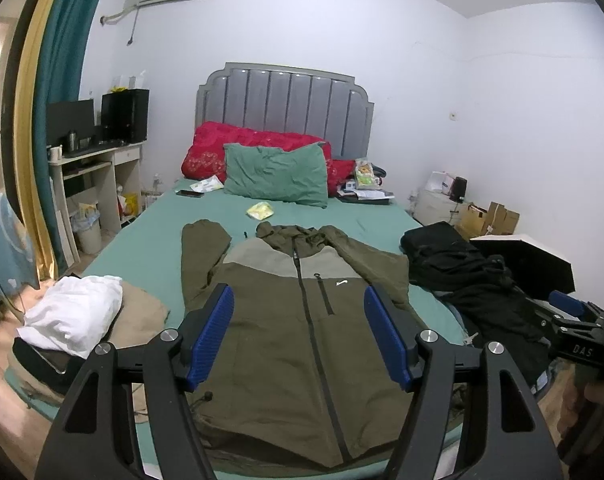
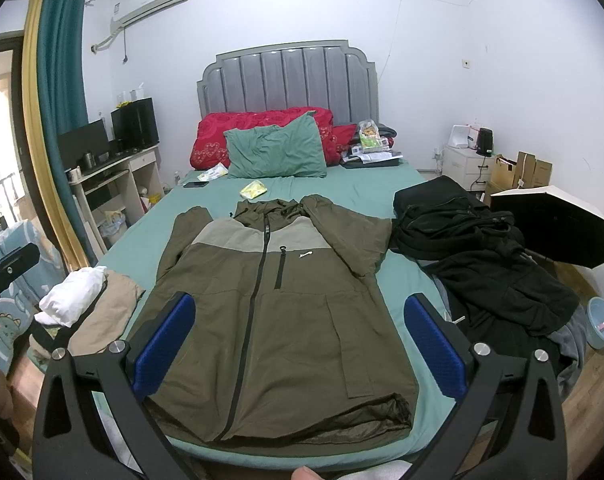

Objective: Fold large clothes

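An olive-green zip jacket (image 1: 285,320) with a grey chest band lies spread flat, front up, on the green bed (image 1: 149,248), hood toward the headboard. It also shows in the right wrist view (image 2: 269,304). Both sleeves are folded in beside the body. My left gripper (image 1: 297,300) is open and empty, held above the jacket's lower half. My right gripper (image 2: 299,310) is open and empty above the jacket's hem, and part of it shows at the right edge of the left wrist view (image 1: 574,320).
A white and beige clothes pile (image 2: 81,304) lies at the bed's left corner. Black clothes (image 2: 482,256) and a black umbrella (image 2: 558,220) lie at the right. Pillows (image 2: 277,152), a phone (image 2: 195,185) and a yellow packet (image 2: 253,189) lie near the headboard. A desk (image 2: 113,184) stands left.
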The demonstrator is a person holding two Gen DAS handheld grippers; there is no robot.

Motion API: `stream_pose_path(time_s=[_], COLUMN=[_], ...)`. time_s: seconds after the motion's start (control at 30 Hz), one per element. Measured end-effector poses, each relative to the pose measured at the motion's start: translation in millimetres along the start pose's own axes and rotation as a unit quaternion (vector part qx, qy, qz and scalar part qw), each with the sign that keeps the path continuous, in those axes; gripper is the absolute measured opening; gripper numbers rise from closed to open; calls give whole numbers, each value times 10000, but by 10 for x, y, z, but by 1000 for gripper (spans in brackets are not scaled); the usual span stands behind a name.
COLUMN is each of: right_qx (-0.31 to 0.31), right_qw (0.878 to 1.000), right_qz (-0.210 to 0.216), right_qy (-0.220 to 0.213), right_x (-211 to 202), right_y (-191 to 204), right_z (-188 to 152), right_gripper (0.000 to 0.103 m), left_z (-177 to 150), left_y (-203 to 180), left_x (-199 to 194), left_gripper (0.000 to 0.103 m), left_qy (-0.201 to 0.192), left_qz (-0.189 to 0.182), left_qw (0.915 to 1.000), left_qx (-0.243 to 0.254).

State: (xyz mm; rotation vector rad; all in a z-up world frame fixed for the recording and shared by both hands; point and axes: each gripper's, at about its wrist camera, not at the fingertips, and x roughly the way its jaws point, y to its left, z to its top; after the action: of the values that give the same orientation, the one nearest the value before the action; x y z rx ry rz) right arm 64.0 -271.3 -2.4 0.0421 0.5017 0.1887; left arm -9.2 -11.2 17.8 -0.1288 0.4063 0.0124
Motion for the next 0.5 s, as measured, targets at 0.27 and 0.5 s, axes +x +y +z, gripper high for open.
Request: stream_pose_path(time_s=[0.27, 0.5], right_qx=[-7, 2], right_qw=[10000, 10000], right_qz=[-7, 1], right_qy=[9, 11], right_x=[-11, -16], right_y=[7, -1], right_z=[-8, -3], right_gripper=[103, 103], left_z=[-60, -54], left_y=[22, 18], left_x=[19, 11], left_gripper=[71, 71], left_qy=[-11, -25], left_qz=[18, 30], left_qw=[10000, 10000], left_qx=[42, 49])
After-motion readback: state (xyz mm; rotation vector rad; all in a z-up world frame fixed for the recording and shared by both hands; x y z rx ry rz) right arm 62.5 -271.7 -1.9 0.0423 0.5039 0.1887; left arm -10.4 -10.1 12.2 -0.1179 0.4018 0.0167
